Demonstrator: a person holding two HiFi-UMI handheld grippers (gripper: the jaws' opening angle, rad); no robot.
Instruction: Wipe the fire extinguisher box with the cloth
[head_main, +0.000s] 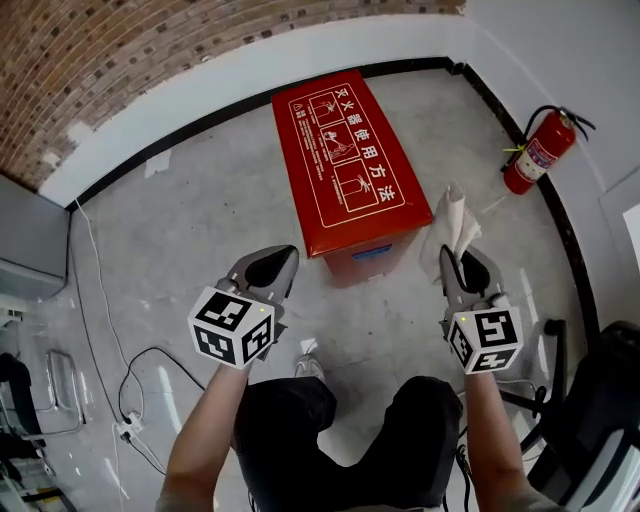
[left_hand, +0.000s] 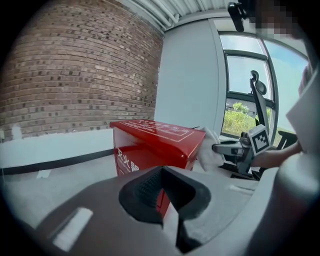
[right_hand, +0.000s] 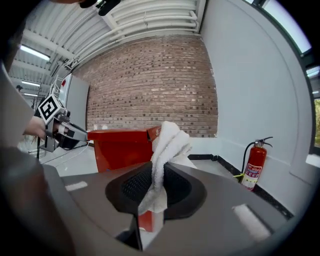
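One container is in play: the red fire extinguisher box (head_main: 345, 165) stands on the grey floor (head_main: 200, 210) with its printed lid shut, so nothing of its inside shows. It lies ahead of both claws, forward and to the right of the left gripper (head_main: 283, 254) and forward and to the left of the right gripper (head_main: 455, 256).

The right gripper's jaws are clamped on the white cloth (head_main: 452, 225), which is pinched between the dark pads and rises in a bunched fold beyond the tips. The cloth is just beside the box's near right corner; whether it touches the red edge cannot be told. Farther ahead and to the right of this claw, a red fire extinguisher (head_main: 535, 150) lies by the wall.

The left gripper's jaws are drawn together with nothing between them, and it hangs above bare floor, apart from the box's near left corner.

Both forearms reach forward side by side from the bottom of the head view, the left forearm (head_main: 205, 430) angled slightly inward, the right forearm (head_main: 490, 430) nearly straight, each marker cube facing up and each claw pointing towards the box
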